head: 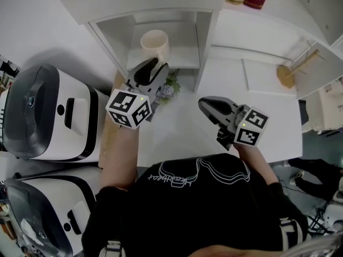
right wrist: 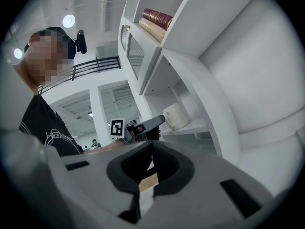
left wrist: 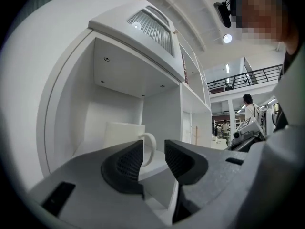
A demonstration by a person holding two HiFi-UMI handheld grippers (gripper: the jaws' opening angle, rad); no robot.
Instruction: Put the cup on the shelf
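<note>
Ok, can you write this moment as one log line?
cup: upright on shelf | left gripper: open, empty, facing cup | right gripper: shut, empty

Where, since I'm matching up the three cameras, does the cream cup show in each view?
Head view: upper centre, cup upright on the shelf inside the white cabinet.
Left gripper view: lower centre, on that shelf, handle pointing right.
Right gripper view: just right of centre, on the same shelf.
Shared landmark: the white shelf board under the cup.
</note>
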